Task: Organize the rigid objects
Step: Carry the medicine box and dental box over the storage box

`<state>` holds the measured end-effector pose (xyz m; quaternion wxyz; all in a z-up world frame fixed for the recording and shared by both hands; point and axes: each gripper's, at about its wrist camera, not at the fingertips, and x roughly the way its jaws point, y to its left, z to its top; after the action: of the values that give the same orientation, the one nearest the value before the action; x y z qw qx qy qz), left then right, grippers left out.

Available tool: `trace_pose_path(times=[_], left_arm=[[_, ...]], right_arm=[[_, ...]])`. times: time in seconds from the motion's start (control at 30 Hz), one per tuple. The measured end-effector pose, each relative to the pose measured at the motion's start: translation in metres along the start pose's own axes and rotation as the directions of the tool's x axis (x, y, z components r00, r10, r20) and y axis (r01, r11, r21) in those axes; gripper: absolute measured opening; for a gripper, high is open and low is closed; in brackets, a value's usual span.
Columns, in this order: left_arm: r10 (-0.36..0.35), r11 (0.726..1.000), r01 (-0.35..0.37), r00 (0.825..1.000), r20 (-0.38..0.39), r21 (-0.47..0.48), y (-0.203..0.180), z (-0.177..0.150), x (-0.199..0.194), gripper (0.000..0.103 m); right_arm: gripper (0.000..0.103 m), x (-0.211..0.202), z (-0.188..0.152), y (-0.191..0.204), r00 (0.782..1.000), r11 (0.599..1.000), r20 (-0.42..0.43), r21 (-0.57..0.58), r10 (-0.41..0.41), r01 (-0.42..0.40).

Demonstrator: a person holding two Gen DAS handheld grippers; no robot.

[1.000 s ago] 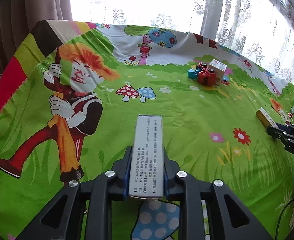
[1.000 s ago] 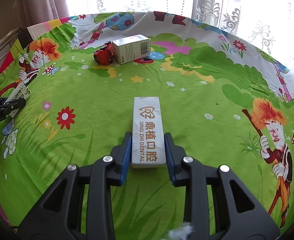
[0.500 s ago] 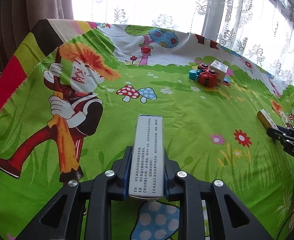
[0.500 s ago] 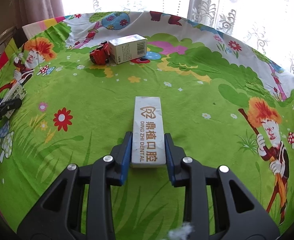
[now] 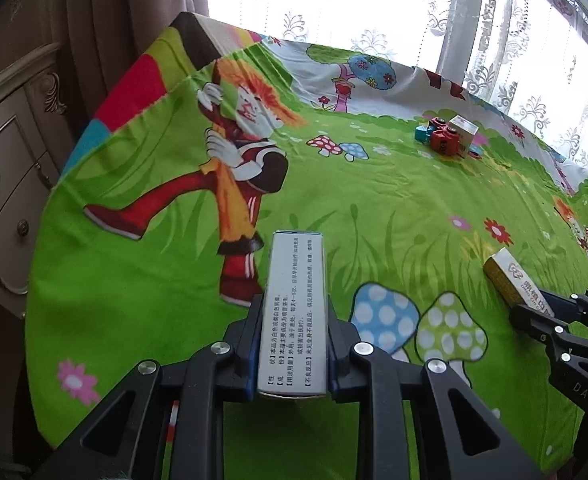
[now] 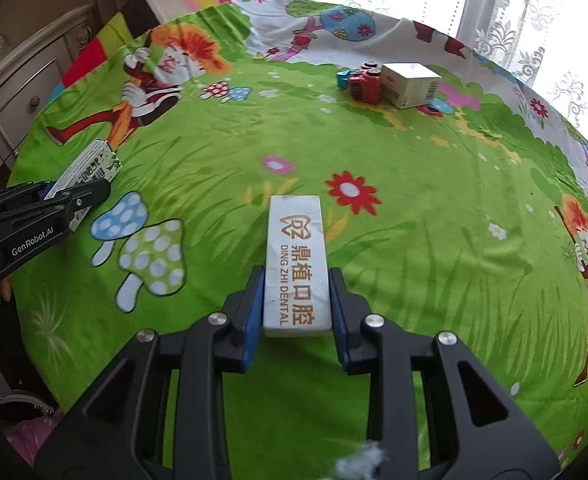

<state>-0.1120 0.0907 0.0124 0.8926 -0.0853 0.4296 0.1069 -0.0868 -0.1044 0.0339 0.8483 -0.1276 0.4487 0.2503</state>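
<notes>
My left gripper [image 5: 294, 320] is shut on a long white medicine box [image 5: 296, 304] with black printed text, held above the cartoon tablecloth. My right gripper [image 6: 296, 284] is shut on a white box [image 6: 297, 264] with gold "DING ZHI DENTAL" lettering. Each gripper shows in the other's view: the right one with the dental box [image 5: 514, 280] at the right, the left one with the medicine box [image 6: 87, 168] at the left. A cream carton [image 6: 410, 84] and a red toy car [image 6: 366, 86] sit together at the table's far side.
A small teal object [image 6: 344, 79] lies beside the red car. The carton and car also show in the left wrist view [image 5: 450, 138]. A cream dresser [image 5: 1, 168] stands left of the table. Lace curtains and a window lie behind the far edge.
Both grippers have pulled back and to the left, still holding their boxes. The carton and car now look farther away, and the table's left edge and the dresser have come into view.
</notes>
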Motion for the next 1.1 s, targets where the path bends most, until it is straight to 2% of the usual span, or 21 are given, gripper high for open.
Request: trace_pose_path(times=[0.13,0.33,0.47,0.57,0.73,0.83,0.97,1.1], left_arm=[[-0.024,0.999,0.024,1.000,-0.010,0.030,-0.005,-0.018,-0.021,0.026],[-0.090,0.987,0.093,0.995,-0.029,0.128,-0.041,-0.037,-0.041,0.026],[-0.131,0.967,0.134,0.991,-0.025,0.215,-0.071,-0.038,-0.056,0.026],[-0.166,0.940,0.168,0.986,-0.032,0.298,-0.098,-0.039,-0.069,0.026],[-0.240,0.874,0.235,0.970,-0.042,0.425,-0.146,-0.044,-0.095,0.026],[-0.293,0.824,0.286,0.954,-0.063,0.490,-0.179,-0.048,-0.110,0.026],[-0.370,0.743,0.372,0.921,-0.121,0.557,-0.225,-0.058,-0.128,0.026],[-0.424,0.653,0.455,0.882,-0.206,0.605,-0.274,-0.072,-0.139,0.026]], right_arm=[[0.034,-0.016,-0.022,0.010,0.999,0.999,-0.004,-0.020,0.033,-0.033],[0.034,-0.046,-0.053,0.007,0.999,0.999,0.005,-0.031,0.032,-0.032],[0.034,-0.072,-0.072,-0.003,1.000,1.000,0.025,-0.015,0.018,-0.017],[0.034,-0.093,-0.085,-0.012,0.999,1.000,0.046,0.001,-0.005,0.005],[0.034,-0.131,-0.112,-0.036,0.995,0.997,0.088,0.060,-0.049,0.044],[0.034,-0.156,-0.128,-0.049,0.989,0.993,0.113,0.087,-0.093,0.083],[0.034,-0.190,-0.155,-0.073,0.976,0.978,0.140,0.151,-0.168,0.147],[0.034,-0.220,-0.196,-0.107,0.963,0.942,0.142,0.281,-0.230,0.184]])
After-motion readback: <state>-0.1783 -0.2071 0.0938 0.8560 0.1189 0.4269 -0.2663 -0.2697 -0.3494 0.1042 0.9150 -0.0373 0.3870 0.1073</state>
